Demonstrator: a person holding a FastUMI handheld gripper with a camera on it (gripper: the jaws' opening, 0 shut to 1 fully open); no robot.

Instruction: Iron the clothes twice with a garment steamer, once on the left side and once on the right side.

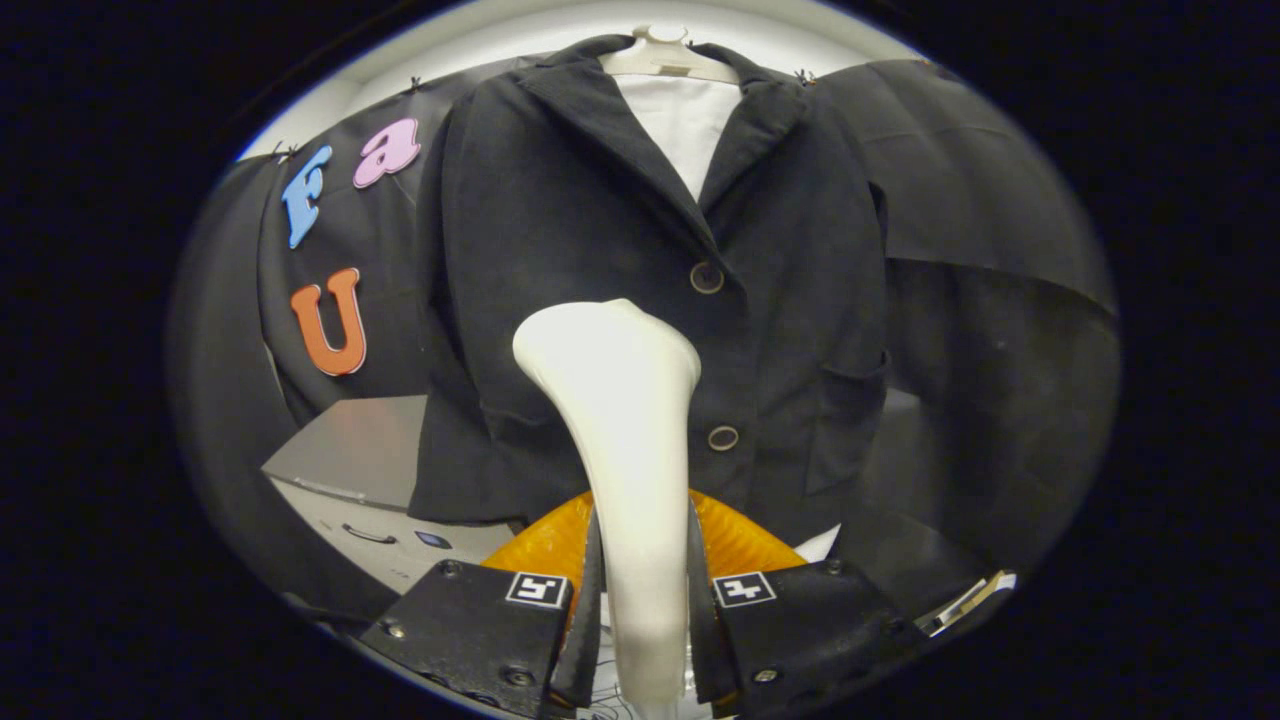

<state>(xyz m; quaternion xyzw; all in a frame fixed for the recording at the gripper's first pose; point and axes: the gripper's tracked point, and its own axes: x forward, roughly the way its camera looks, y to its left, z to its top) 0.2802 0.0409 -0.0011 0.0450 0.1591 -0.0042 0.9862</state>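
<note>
A dark blazer (640, 280) hangs on a pale hanger (665, 58) against the booth's black cloth wall (990, 260), with a white lining or shirt (685, 125) showing in the V of its lapels. Two round buttons, the upper button (706, 277) and the lower button (722, 437), run down its front just to the right of the steamer's head. The gripper (640, 610) has both fingers closed on the handle of the white garment steamer (625, 440), which rises from between them; its broad head sits in front of the blazer's left front panel, though whether it touches the cloth cannot be told. An orange ribbed piece (740, 540) shows just behind the fingers, under the blazer's hem. Beyond, lower left, stands a grey cabinet (350, 470) with a dark handle on its light front.
</note>
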